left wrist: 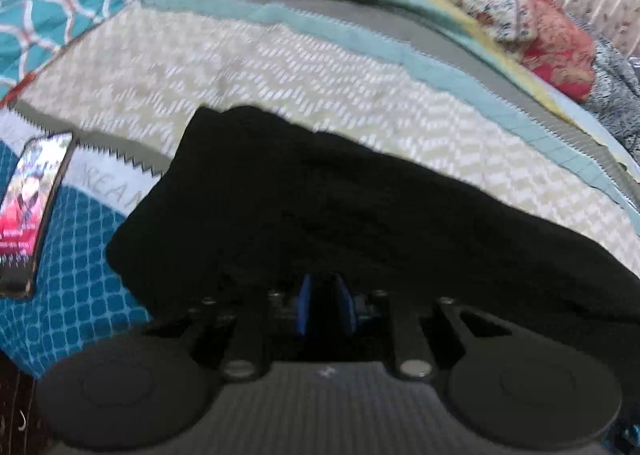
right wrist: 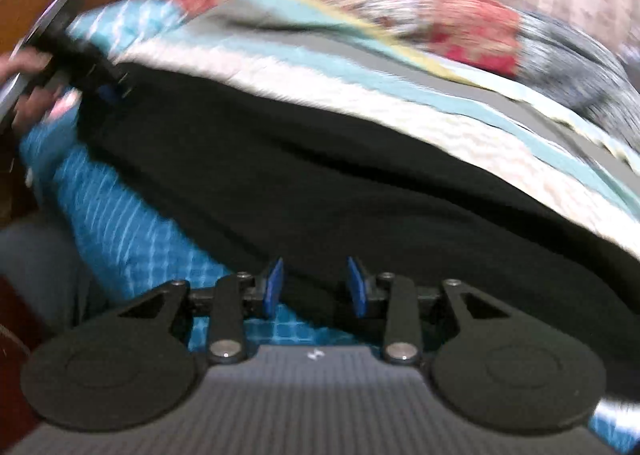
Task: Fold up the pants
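The black pants [left wrist: 360, 215] lie spread across a bed [left wrist: 280, 67], over a quilt of cream chevron, teal and grey bands, with the near edge resting on a blue checked patch of the cover. In the left wrist view the left gripper [left wrist: 325, 305] has its two blue fingers [left wrist: 304, 303] drawn close together with dark cloth pinched between them, so it grips a fold of the pants near their lower edge. A phone [left wrist: 34, 207] with a lit screen lies on the bed just left of the pants, apart from them. In the right wrist view, which is smeared by motion, the right gripper [right wrist: 316, 287] has its fingers [right wrist: 274, 287] standing partly apart; the hem of the pants runs between them, and the pads do not seem to press on it, though the blur makes that hard to judge. At the far left of that view a hand [right wrist: 28, 75] holds the other gripper at the pants' far end. Patterned red and floral pillows [left wrist: 532, 23] sit at the back of the bed.
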{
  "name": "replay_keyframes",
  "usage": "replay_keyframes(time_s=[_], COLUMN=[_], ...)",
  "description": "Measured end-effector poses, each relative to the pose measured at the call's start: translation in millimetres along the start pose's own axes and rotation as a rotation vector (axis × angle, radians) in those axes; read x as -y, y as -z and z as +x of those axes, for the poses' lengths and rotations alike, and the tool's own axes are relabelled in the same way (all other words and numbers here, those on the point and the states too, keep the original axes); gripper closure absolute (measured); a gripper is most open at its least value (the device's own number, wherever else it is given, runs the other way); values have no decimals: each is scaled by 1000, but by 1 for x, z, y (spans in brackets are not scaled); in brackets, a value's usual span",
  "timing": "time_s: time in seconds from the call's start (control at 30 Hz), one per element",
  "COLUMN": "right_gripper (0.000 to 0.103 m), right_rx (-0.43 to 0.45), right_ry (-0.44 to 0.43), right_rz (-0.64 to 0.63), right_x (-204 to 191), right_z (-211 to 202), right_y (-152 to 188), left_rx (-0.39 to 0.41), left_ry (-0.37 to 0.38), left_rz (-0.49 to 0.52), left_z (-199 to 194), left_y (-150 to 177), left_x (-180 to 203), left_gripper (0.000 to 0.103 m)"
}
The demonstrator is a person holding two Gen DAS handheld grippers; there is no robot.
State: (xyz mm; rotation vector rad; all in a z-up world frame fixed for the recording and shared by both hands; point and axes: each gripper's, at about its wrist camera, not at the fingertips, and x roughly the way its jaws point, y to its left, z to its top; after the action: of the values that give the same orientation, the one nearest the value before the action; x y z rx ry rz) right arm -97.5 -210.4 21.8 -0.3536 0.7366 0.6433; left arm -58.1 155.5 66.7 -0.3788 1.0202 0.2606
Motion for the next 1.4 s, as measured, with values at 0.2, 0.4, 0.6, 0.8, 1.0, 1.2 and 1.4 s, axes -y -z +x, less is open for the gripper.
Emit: replay_keyframes(time_s=[0.2,0.4,0.6,0.8,1.0,1.2,1.4], right_gripper=[66,66,96,98,101,98,96], right_rx=[-58,-53,-71,-6,-104,-75,141], right_ry=[40,24,-7,-16,-74,-132,15], right_rz=[-115,-114,9,38,122,255,417], right_x=[11,19,44,43,37,38,92], right_z=[1,-5,0,-38,-36,-30,-57], right_y=[5,2,-1,-11,15,28,15], left_rx=[-11,-8,-9,-24,-26,-28,36], left_ry=[7,9,26,45,32,31,180], left_rz=[-20,-22,-31,-60,-47,-50,61], left_z=[2,3,3,3,5,-4,-30], left_y=[1,2,2,1,1,-1,8], left_x=[-6,-6,-9,-15,-12,-11,40], left_gripper=[86,86,86,86,86,85,83])
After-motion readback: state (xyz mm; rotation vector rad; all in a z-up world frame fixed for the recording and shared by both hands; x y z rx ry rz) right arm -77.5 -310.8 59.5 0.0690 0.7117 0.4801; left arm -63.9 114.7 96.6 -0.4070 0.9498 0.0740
